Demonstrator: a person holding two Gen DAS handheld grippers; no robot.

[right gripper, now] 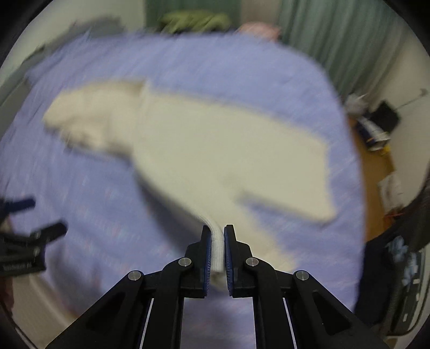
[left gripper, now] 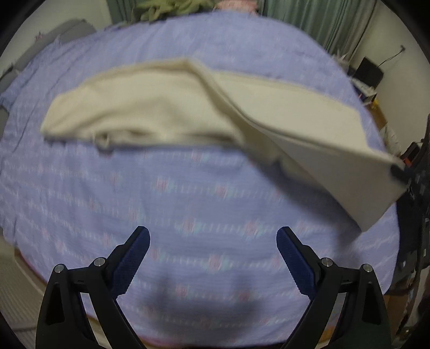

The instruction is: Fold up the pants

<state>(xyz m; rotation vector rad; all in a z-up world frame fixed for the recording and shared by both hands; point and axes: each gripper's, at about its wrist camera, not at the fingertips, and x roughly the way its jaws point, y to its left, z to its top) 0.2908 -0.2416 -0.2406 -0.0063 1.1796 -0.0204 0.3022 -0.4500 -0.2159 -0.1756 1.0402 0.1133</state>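
Note:
Cream pants point(left gripper: 150, 112) lie across a lilac patterned bedspread point(left gripper: 188, 204). Their right part point(left gripper: 317, 139) is lifted off the bed and stretched toward the right edge of the left wrist view, where the right gripper point(left gripper: 397, 171) pinches its corner. In the right wrist view my right gripper point(right gripper: 217, 233) is shut on a bunched hem of the pants point(right gripper: 217, 252), and the cloth point(right gripper: 204, 139) fans out ahead of it. My left gripper point(left gripper: 212, 236) hangs open over bare bedspread, short of the pants, with nothing between its fingers. It also shows as the left gripper point(right gripper: 40, 214) at the left edge.
The bed point(right gripper: 242, 61) fills both views. Green curtains point(right gripper: 336, 48) hang behind it, with an olive garment point(right gripper: 196, 21) at the far end. Clutter and a black box point(right gripper: 384, 115) stand on the wooden floor to the right of the bed.

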